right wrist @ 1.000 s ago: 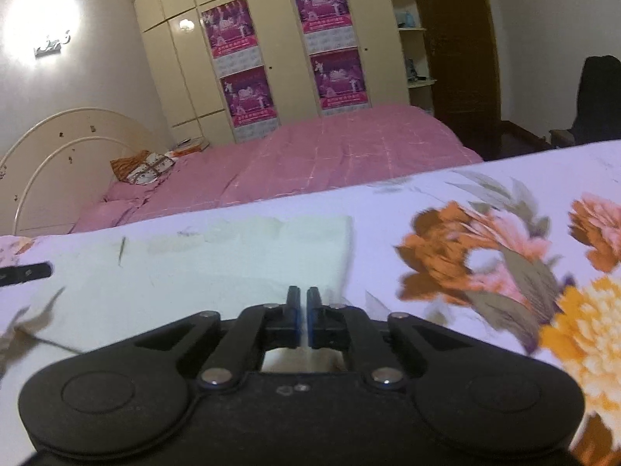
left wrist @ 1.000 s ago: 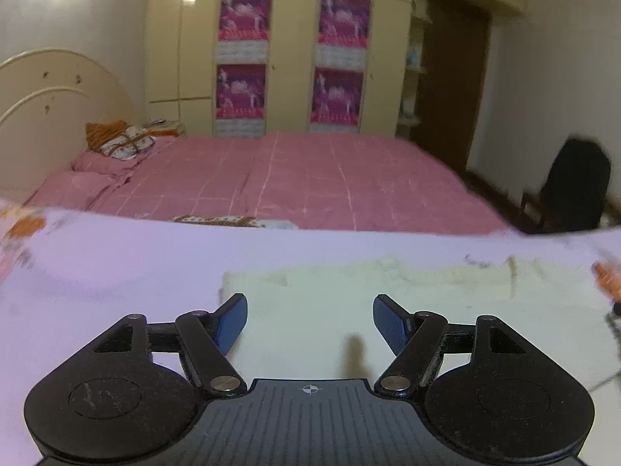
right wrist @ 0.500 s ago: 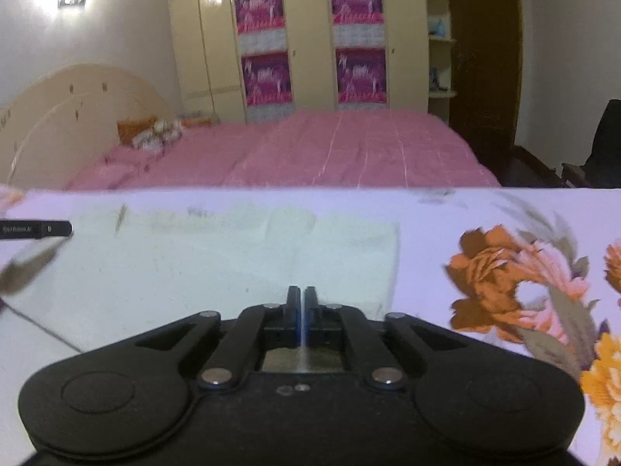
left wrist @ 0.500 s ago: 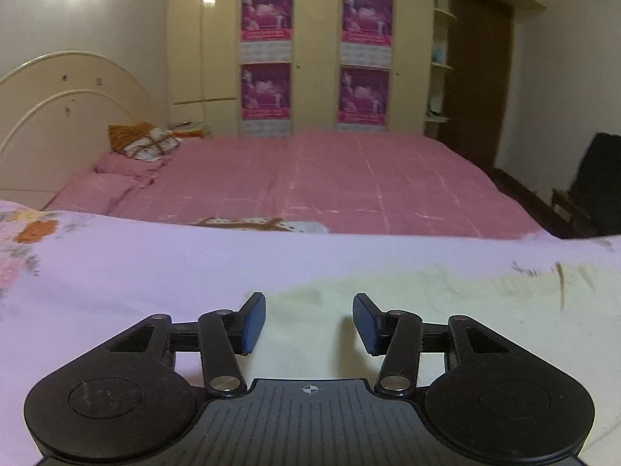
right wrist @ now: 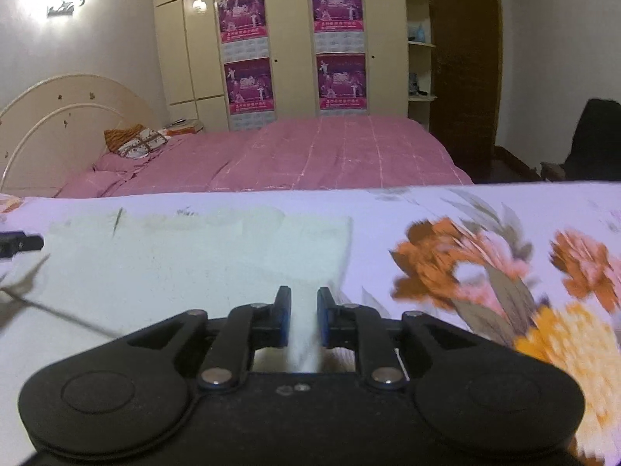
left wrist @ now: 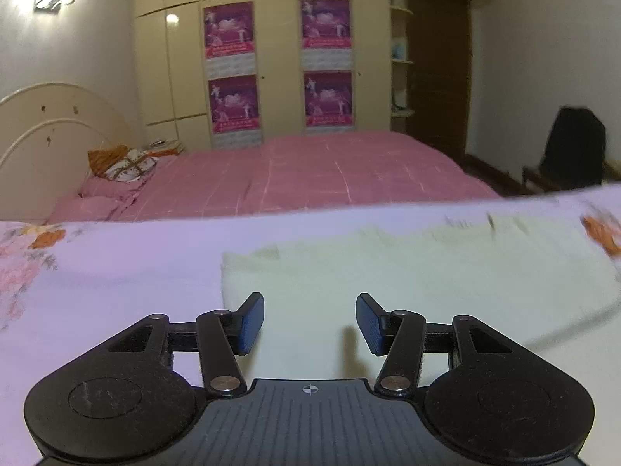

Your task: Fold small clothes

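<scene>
Left gripper (left wrist: 310, 320): I see it released, jaws wide apart, over the near left end of the cloth.
Right gripper (right wrist: 304, 316): jaws parted a little, a strip of cloth showing between them; I can't tell if it touches.
Cream garment (left wrist: 407, 279): flat on the floral sheet (right wrist: 485, 272), just ahead of both grippers.
Pink bed (left wrist: 310, 171): well beyond.

The wardrobe posters (right wrist: 243, 19) carry print too blurred to read.
</scene>
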`<action>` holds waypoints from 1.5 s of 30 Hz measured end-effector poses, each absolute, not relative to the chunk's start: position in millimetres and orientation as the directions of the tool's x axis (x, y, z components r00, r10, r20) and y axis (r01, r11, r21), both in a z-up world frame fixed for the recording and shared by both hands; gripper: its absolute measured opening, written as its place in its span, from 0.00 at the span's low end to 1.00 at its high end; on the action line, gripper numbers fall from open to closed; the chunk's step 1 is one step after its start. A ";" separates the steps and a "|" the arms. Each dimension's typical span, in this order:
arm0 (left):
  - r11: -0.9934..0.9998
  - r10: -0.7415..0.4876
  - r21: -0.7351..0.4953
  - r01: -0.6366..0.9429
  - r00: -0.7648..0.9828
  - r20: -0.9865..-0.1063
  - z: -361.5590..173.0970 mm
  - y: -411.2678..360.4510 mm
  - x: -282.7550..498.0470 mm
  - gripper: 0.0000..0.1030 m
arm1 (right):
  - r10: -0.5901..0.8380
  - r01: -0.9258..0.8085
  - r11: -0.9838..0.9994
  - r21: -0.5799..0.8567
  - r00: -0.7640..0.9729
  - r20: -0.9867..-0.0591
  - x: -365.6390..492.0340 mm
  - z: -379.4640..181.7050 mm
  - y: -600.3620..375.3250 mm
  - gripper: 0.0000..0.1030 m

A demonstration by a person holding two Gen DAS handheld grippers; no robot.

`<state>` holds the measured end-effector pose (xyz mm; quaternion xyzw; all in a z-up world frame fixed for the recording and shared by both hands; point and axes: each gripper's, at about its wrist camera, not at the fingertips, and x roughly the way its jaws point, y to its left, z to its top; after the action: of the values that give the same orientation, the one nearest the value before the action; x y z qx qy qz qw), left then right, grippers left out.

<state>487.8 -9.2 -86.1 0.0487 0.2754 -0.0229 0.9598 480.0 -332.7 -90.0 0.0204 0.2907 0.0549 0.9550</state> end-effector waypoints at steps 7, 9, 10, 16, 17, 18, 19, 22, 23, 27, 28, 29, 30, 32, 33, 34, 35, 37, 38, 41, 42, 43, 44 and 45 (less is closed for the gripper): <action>0.998 0.020 0.054 0.015 0.807 -0.590 -95.4 -7.9 481.5 0.51 | 0.152 -0.093 0.988 0.127 0.779 -0.608 477.2 -102.1 -334.6 0.19; 0.998 0.027 0.067 0.016 0.804 -0.594 -93.1 -10.2 480.6 0.51 | 0.144 -0.089 0.989 0.119 0.770 -0.621 479.6 -103.1 -331.9 0.19; 0.997 0.032 0.079 0.019 0.800 -0.599 -93.9 -11.1 481.3 0.51 | 0.152 -0.090 0.987 0.131 0.774 -0.615 478.6 -101.1 -332.8 0.20; 0.998 0.019 0.054 0.017 0.796 -0.605 -92.7 -6.4 481.9 0.51 | 0.207 -0.125 0.977 0.172 0.751 -0.627 476.4 -103.5 -332.6 0.06; 0.998 0.021 0.061 0.019 0.794 -0.607 -93.5 -6.2 480.4 0.51 | 0.205 -0.135 0.978 0.158 0.752 -0.626 473.7 -101.5 -331.0 0.05; 0.998 0.024 0.066 0.020 0.793 -0.609 -94.6 -5.8 480.1 0.51 | 0.202 -0.148 0.979 0.137 0.753 -0.626 469.1 -99.2 -329.2 0.05; 0.998 0.024 0.066 0.021 0.792 -0.610 -95.3 -5.5 480.6 0.51 | 0.192 -0.154 0.981 0.115 0.753 -0.629 465.4 -98.7 -327.1 0.05; 0.998 0.030 0.067 0.015 0.781 -0.624 -94.0 -5.8 483.9 0.53 | 0.173 -0.127 0.985 0.118 0.743 -0.646 465.8 -106.4 -328.3 0.05; 0.998 0.036 0.068 0.009 0.779 -0.626 -91.5 -5.7 484.0 0.56 | 0.172 -0.115 0.985 0.129 0.744 -0.646 467.8 -105.8 -328.9 0.05; 0.994 0.047 0.109 0.027 0.778 -0.626 -89.7 -8.7 476.1 0.76 | 0.162 -0.084 0.985 0.151 0.758 -0.632 466.4 -92.8 -328.8 0.21; 0.993 0.049 0.113 0.033 0.760 -0.648 -93.5 -7.7 476.3 0.75 | 0.160 -0.088 0.985 0.146 0.766 -0.622 463.7 -90.2 -328.6 0.21; 0.996 0.035 0.088 0.029 0.761 -0.648 -94.6 -4.3 473.8 0.70 | 0.157 -0.088 0.986 0.140 0.768 -0.621 462.1 -89.1 -328.7 0.21; 0.998 0.021 0.054 0.018 0.758 -0.652 -93.6 -0.5 471.0 0.66 | 0.156 -0.083 0.986 0.144 0.764 -0.626 460.1 -89.3 -329.9 0.20; 0.999 0.021 0.035 0.002 0.769 -0.639 -88.4 2.6 461.5 0.44 | 0.160 -0.073 0.984 0.163 0.761 -0.629 455.2 -88.5 -333.5 0.20; 1.000 0.016 0.026 0.000 0.776 -0.630 -86.1 3.9 455.5 0.35 | 0.162 -0.069 0.983 0.171 0.762 -0.627 450.7 -87.0 -335.4 0.20; 1.000 0.004 0.005 -0.001 0.774 -0.634 -84.6 6.6 449.4 0.16 | 0.164 -0.067 0.982 0.177 0.766 -0.622 444.9 -85.0 -337.5 0.20; 1.000 -0.009 -0.017 -0.002 0.774 -0.634 -83.2 9.7 442.1 0.02 | 0.165 -0.065 0.981 0.181 0.768 -0.618 439.5 -82.8 -339.7 0.20; 0.998 -0.032 -0.057 -0.005 0.777 -0.629 -79.9 17.0 420.9 0.02 | 0.166 -0.059 0.980 0.190 0.771 -0.615 422.4 -79.6 -345.7 0.20; 0.998 -0.036 -0.067 -0.008 0.777 -0.628 -78.5 19.8 408.3 0.02 | 0.169 -0.060 0.979 0.195 0.770 -0.615 413.7 -78.2 -348.7 0.20; 0.995 -0.046 -0.094 -0.020 0.761 -0.647 -80.1 30.3 366.7 0.02 | 0.184 -0.066 0.976 0.208 0.762 -0.621 376.2 -77.7 -358.6 0.19; 0.994 -0.053 -0.107 -0.023 0.754 -0.654 -82.3 34.4 348.6 0.02 | 0.186 -0.067 0.976 0.209 0.757 -0.627 366.1 -78.6 -361.2 0.19; 0.993 -0.054 -0.113 -0.028 0.747 -0.663 -85.3 37.7 334.5 0.02 | 0.188 -0.066 0.975 0.212 0.750 -0.634 353.6 -79.7 -364.0 0.20; 0.993 -0.056 -0.116 -0.031 0.735 -0.676 -88.8 40.9 318.9 0.02 | 0.189 -0.061 0.975 0.215 0.742 -0.643 342.7 -81.1 -365.9 0.20; 0.992 -0.062 -0.121 -0.031 0.722 -0.689 -92.8 44.0 306.6 0.02 | 0.189 -0.054 0.974 0.220 0.731 -0.656 328.7 -83.4 -368.1 0.20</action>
<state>306.6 44.0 -92.8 -0.0621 0.3729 -0.0085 0.9257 328.7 -368.1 -83.4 0.0932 0.3608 0.0655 0.9257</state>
